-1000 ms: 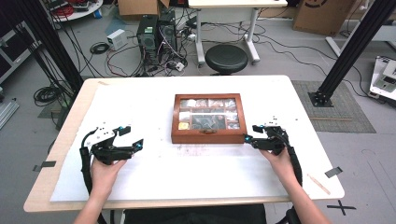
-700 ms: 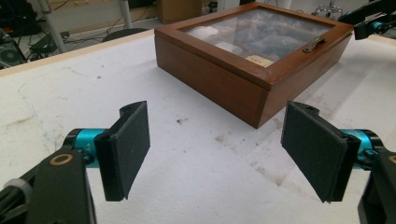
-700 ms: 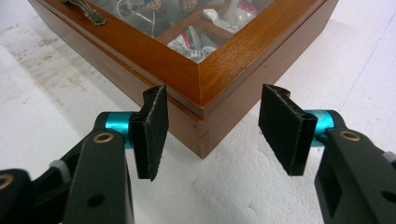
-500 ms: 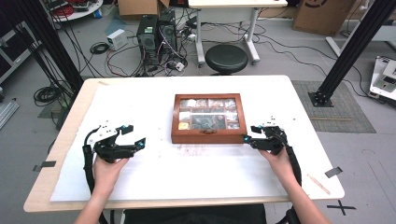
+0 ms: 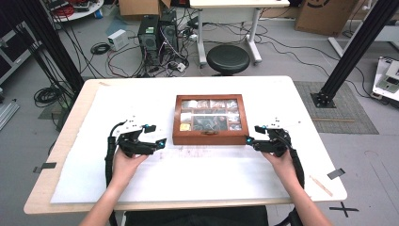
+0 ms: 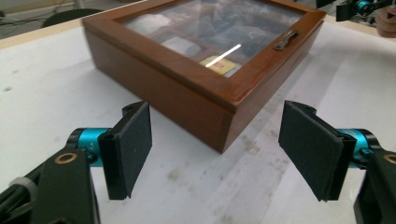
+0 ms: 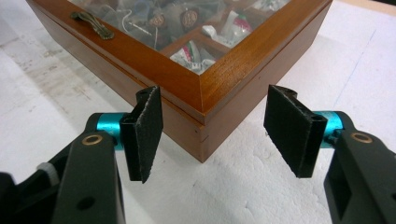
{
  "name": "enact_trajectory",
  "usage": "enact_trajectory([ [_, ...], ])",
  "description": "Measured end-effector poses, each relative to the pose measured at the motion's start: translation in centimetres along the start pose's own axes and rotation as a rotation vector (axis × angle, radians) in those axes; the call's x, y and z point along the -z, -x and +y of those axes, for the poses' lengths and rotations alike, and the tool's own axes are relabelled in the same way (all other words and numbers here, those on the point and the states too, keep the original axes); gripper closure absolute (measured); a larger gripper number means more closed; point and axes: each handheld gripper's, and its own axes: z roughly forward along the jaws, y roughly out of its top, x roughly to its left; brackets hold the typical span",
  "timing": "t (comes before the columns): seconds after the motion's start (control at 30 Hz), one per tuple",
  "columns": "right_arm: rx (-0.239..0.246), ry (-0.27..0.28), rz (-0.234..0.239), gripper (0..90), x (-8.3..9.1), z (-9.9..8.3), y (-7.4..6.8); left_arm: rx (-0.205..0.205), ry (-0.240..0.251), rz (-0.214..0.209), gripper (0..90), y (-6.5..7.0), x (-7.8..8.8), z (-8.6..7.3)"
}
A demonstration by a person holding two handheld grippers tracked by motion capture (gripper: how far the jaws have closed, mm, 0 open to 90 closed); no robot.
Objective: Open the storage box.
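So there's a wooden box [image 5: 210,119] with a glass lid sitting closed around the middle of the desk [image 5: 94,99], on a white sheet [image 5: 197,169] that's a bit scuffed and smudged in front of it. Through the glass you can see little compartments with small bits and packets in them, plus a yellow tag near the front, though I can't really tell what the bits are. A small metal latch [image 6: 285,39] sits on the lid's front edge. The left gripper [image 5: 159,142] is near the box's front left corner, not touching it, and its jaws have just closed a touch but are wide apart with nothing between them; in the left gripper view that corner sits just ahead of the gap. The right gripper [image 5: 248,141] is right at the front right corner, jaws apart and just been opening a little, and in the right gripper view the corner pokes toward the gap between the pads [image 7: 147,123] without either one pressing on the wood. Both hands rest low over the sheet.
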Motion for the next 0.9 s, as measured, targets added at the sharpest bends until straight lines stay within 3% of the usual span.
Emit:
enact_trajectory([
  [0.33,-0.015,0.077,-0.023,32.0,1.2,-0.1,0.0,-0.014,-0.086,-0.012,30.6,0.4,-2.7,0.4],
  [0.57,-0.015,0.143,-0.048,31.5,2.2,0.0,-0.1,0.006,-0.098,-0.017,37.4,0.0,-3.2,0.2],
  [0.7,-0.018,0.149,-0.050,31.4,2.3,0.0,-0.1,0.000,-0.138,-0.021,40.9,0.1,-3.7,0.1],
  [0.9,-0.023,0.157,-0.054,31.4,2.4,-0.1,-0.1,0.003,-0.158,-0.026,48.7,0.0,-4.0,0.1],
])
